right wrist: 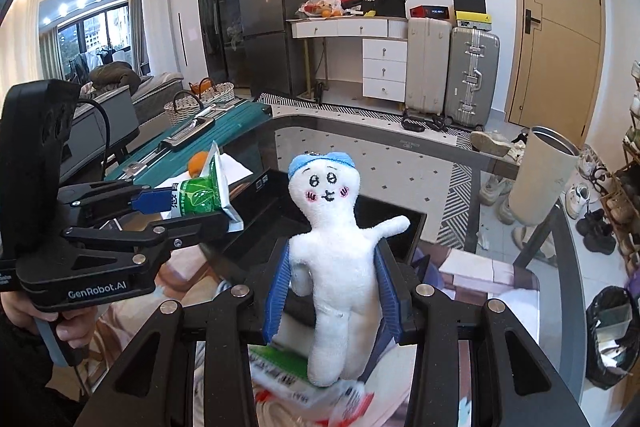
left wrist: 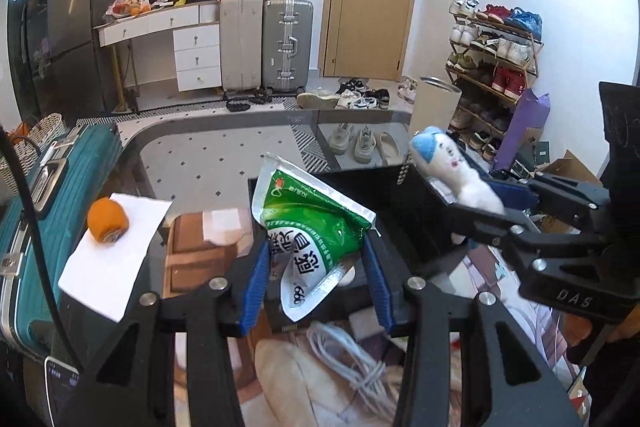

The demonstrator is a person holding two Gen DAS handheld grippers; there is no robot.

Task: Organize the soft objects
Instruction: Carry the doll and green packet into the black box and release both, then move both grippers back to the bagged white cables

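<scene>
Two grippers are closed on soft things above a black box (right wrist: 352, 227) on the glass table (left wrist: 224, 155). The left gripper (left wrist: 316, 267) clamps a green packet (left wrist: 312, 223) — crumpled, tilted. The right gripper (right wrist: 336, 291) squeezes a white plush doll (right wrist: 336, 267) upright, its blue cap on top.

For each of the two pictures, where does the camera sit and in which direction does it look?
Left wrist: on the left gripper, looking along its fingers at the green packet it grips; right gripper shows.
Right wrist: on the right gripper, gripping the white doll; left gripper and a hand show.
Shared: black box, door, suitcases.
</scene>
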